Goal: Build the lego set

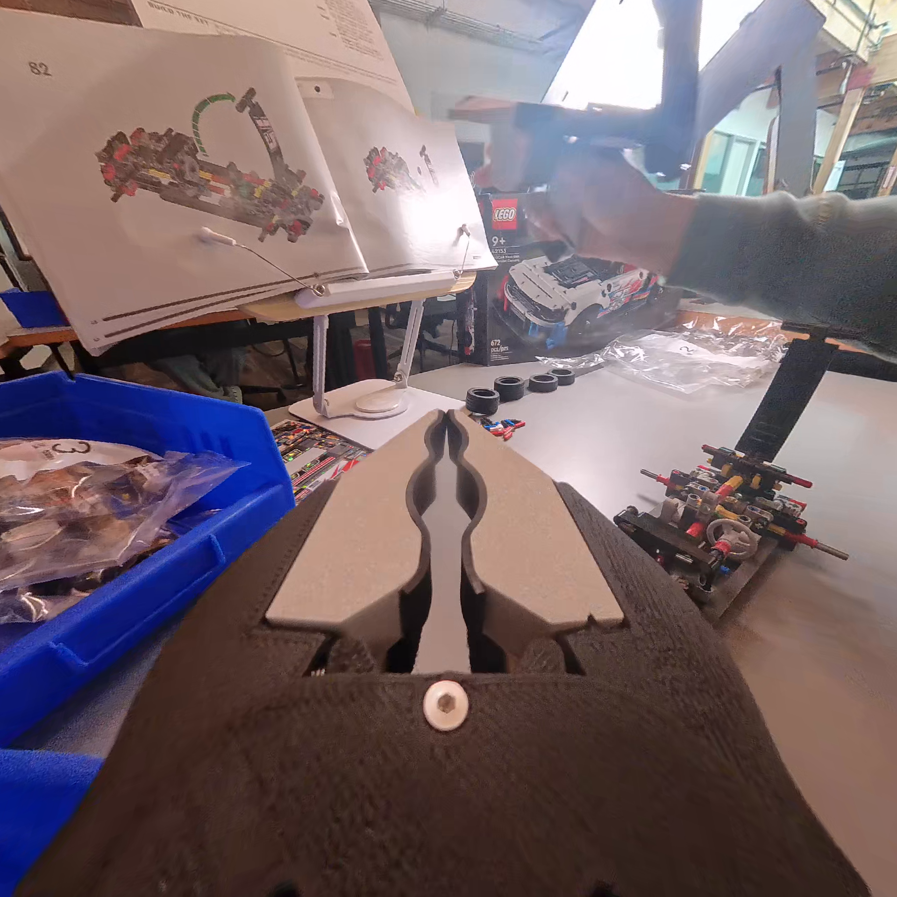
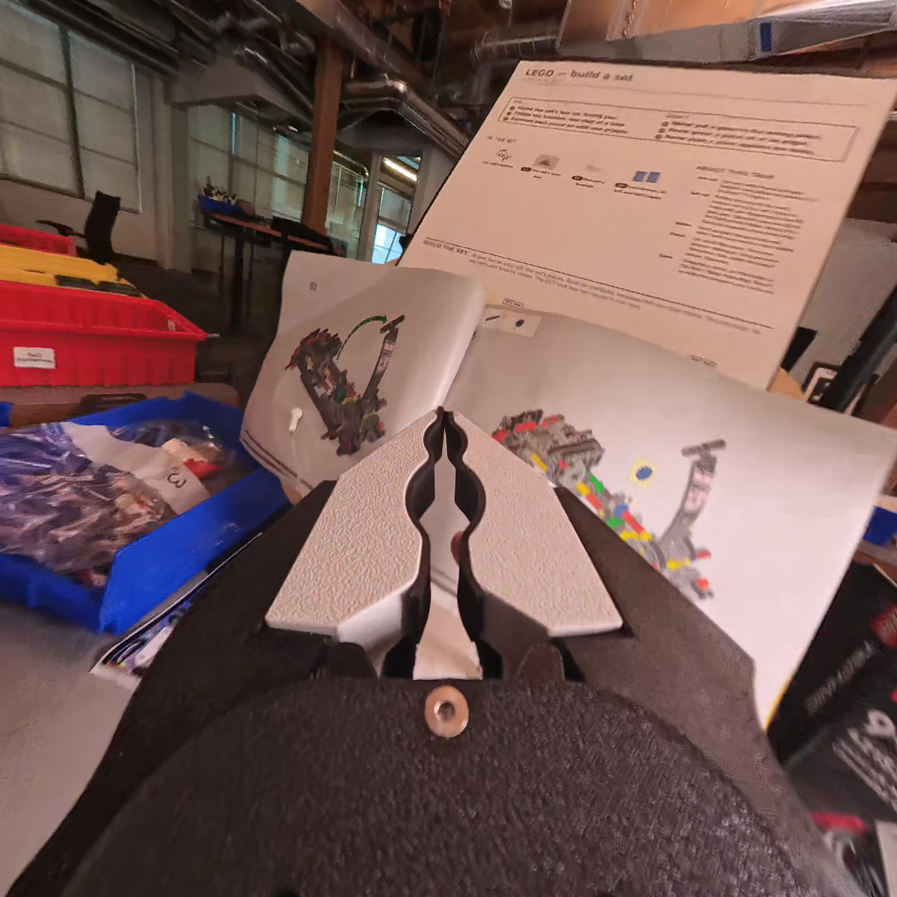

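Blue bin (image 1: 145, 548): seen at the far left of the left wrist view, loaded with sealed parts bags; it is best left untouched until the page in hand calls for new pieces.
Instruction booklet (image 1: 194, 194): propped open on a white stand (image 1: 359, 403), with a chassis and a swinging arm drawn on both pages; the step in hand is judged to be a reading or a turning of the page.
Left gripper (image 1: 446, 417): its tips are pressed together with nothing between them, and it is held low over the grey table (image 1: 606, 437).
Loose pieces: four black tyres (image 1: 519, 386) and a small scatter of coloured pins (image 1: 502, 427) are lying just beyond the left gripper's tips.
Lego box (image 1: 558, 291): stood behind the tyres, with crumpled clear bags (image 1: 689, 354) beside it.
Part-built chassis (image 1: 718, 514): set on the table at the right, well apart from both grippers, its long black arm tilted upward; it should be steadied by one gripper before anything is pressed in.
Right gripper (image 2: 444, 417): closed and empty, raised and aimed at the booklet's fold; a page would be best nipped at its free edge only, so the wire page holders (image 1: 218, 238) are not dislodged.
Blur: motion is suggested in the right wrist view, so a pause is advised before the picture is matched to the model.
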The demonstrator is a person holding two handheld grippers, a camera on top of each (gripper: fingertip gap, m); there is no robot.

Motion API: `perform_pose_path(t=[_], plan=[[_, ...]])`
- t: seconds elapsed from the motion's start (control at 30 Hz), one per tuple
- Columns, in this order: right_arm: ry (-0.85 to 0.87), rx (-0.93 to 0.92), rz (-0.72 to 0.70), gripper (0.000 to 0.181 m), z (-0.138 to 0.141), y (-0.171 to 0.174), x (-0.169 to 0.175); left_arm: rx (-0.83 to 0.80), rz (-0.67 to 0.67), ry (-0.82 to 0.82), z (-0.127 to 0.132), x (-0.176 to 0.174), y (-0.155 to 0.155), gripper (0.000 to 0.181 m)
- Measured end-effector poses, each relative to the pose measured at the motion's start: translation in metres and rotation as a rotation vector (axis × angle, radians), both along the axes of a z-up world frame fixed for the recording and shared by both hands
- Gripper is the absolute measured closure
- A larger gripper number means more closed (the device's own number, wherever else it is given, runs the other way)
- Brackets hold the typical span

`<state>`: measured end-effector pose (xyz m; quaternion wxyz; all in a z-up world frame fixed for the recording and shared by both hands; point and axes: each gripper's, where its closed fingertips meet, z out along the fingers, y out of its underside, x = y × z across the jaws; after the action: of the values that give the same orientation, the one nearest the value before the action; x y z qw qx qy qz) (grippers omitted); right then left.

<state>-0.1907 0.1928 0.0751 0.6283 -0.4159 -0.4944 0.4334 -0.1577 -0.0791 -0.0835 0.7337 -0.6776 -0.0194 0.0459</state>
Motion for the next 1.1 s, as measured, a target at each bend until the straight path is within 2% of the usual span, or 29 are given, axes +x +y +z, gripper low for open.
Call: perform_pose_path(t=[0.17,0.37,0.57,0.83,1.1], plan=[[-0.1,0.069,-0.053,0.181,0.021,0.023,-0.083,0.011,0.001,-0.019,0.002,-0.005,-0.002,0.181],[-0.177,0.116,-0.108,0.181,0.029,0.04,-0.121,0.024,-0.038,-0.058,0.006,-0.001,-0.001,0.181],[-0.209,0.156,-0.121,0.181,0.024,0.037,-0.127,0.03,-0.054,-0.067,0.008,0.001,-0.002,0.181],[-0.19,0.148,-0.166,0.181,0.027,0.054,-0.107,0.023,-0.046,-0.063,0.006,0.0,-0.001,0.181],[-0.175,0.167,-0.157,0.181,0.032,0.05,-0.102,0.011,-0.044,-0.064,0.003,0.0,0.0,0.181]])
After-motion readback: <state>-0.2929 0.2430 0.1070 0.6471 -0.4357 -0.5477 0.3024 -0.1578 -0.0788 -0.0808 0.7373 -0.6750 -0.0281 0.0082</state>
